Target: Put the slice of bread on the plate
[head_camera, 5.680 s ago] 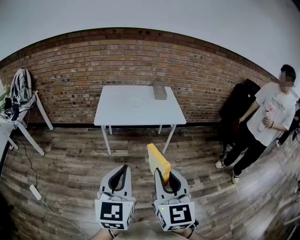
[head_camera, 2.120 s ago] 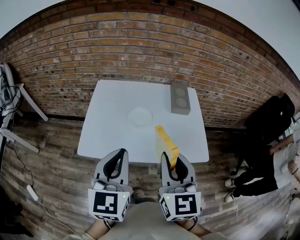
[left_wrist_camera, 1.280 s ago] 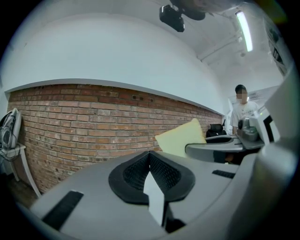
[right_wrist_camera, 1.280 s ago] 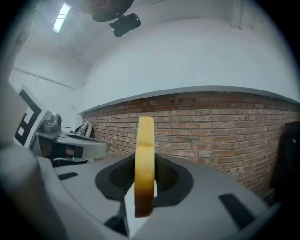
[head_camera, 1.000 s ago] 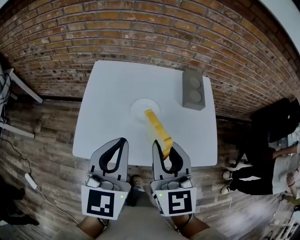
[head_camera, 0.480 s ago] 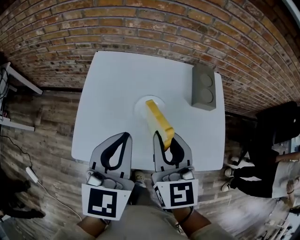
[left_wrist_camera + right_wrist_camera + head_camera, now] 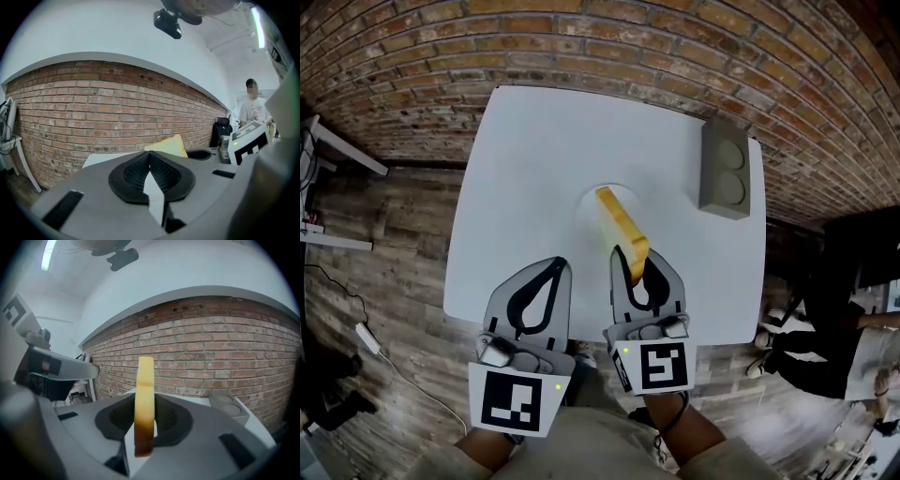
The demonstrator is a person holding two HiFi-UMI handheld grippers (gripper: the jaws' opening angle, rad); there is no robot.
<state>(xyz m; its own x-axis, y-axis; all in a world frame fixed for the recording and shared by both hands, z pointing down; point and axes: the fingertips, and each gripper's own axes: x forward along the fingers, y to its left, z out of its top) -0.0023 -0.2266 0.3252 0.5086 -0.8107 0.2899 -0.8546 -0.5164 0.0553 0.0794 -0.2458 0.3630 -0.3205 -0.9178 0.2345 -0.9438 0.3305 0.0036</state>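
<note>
At the far left a white power strip (image 7: 366, 334) lies on the wooden floor (image 7: 384, 253). The white tabletop (image 7: 525, 169) stands against a brick wall (image 7: 534, 37).

Over the tabletop's near edge, the left gripper (image 7: 552, 264) has its jaws closed tip to tip, with nothing between them; its own view shows the black pads meeting at a point.

Just beyond and to the right of it, a white plate (image 7: 587, 208) sits near the middle of the tabletop, faint against the white surface.

The slice of bread (image 7: 622, 230) is yellow with a browner crust. It is held on edge, its far end over the plate in the head view. Whether it touches the plate cannot be told.

The right gripper (image 7: 634, 261) has its jaws clamped on the near, lower end of the slice. In the right gripper view the slice stands upright and edge-on between the pads.

Farther right, near the tabletop's back right corner, is a gray block (image 7: 726, 169) with two round hollows in its top, well apart from the plate.

At the far right edge, a person's legs (image 7: 816, 361) in dark trousers show on the floor.
</note>
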